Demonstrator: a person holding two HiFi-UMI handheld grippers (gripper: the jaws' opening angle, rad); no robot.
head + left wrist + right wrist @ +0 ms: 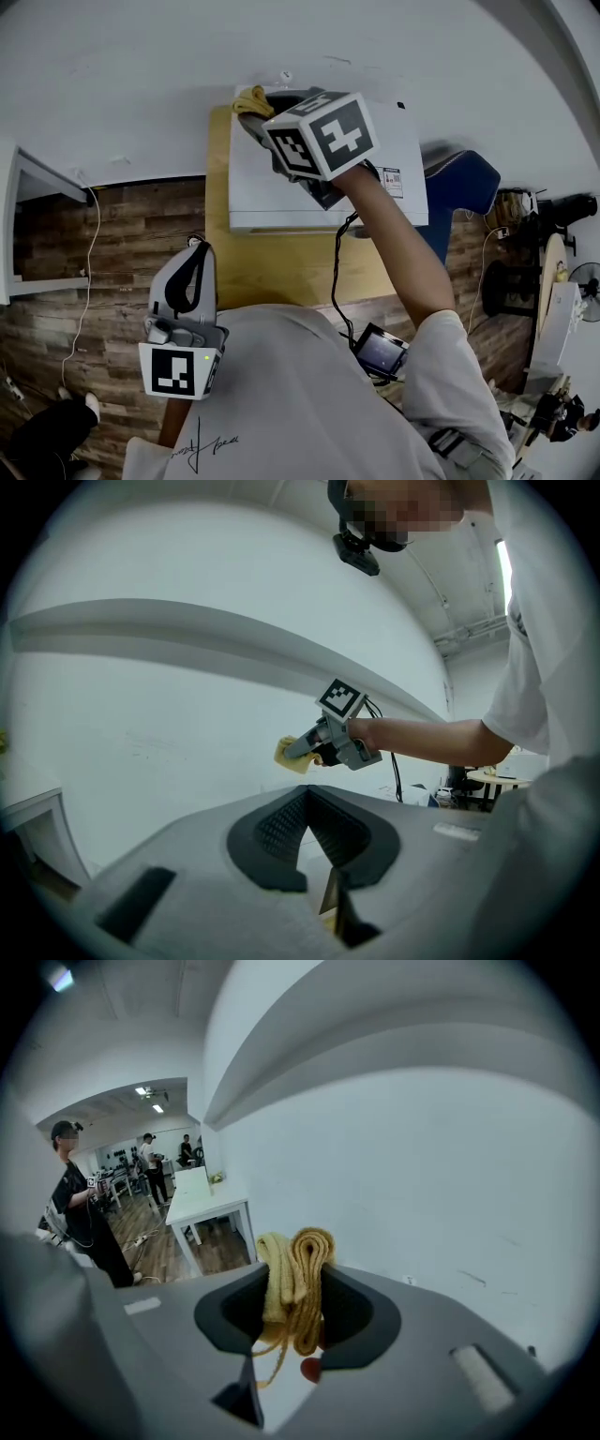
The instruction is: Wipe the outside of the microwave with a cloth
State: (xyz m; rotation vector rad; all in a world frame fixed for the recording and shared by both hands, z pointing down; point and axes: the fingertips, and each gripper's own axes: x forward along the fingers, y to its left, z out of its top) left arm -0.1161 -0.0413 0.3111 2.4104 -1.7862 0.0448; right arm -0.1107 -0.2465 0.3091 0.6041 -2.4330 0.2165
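The white microwave [319, 183] stands on a wooden table [220, 253] against the wall. My right gripper [258, 117] is stretched out over the microwave's back left corner and is shut on a folded yellow cloth [249, 100]. In the right gripper view the cloth [295, 1274] stands bunched between the jaws, with loose threads hanging below it. The left gripper view shows that gripper [305, 752] and its cloth [291, 756] in front of the white wall. My left gripper [197, 251] is held low by the person's body, left of the microwave, its jaws together and holding nothing.
A blue chair [469, 183] sits right of the microwave. A white shelf unit [28, 225] stands at the left, and a cable [89, 272] hangs over the wooden floor. Far off in the right gripper view are a white table [202, 1199] and a person in black [80, 1213].
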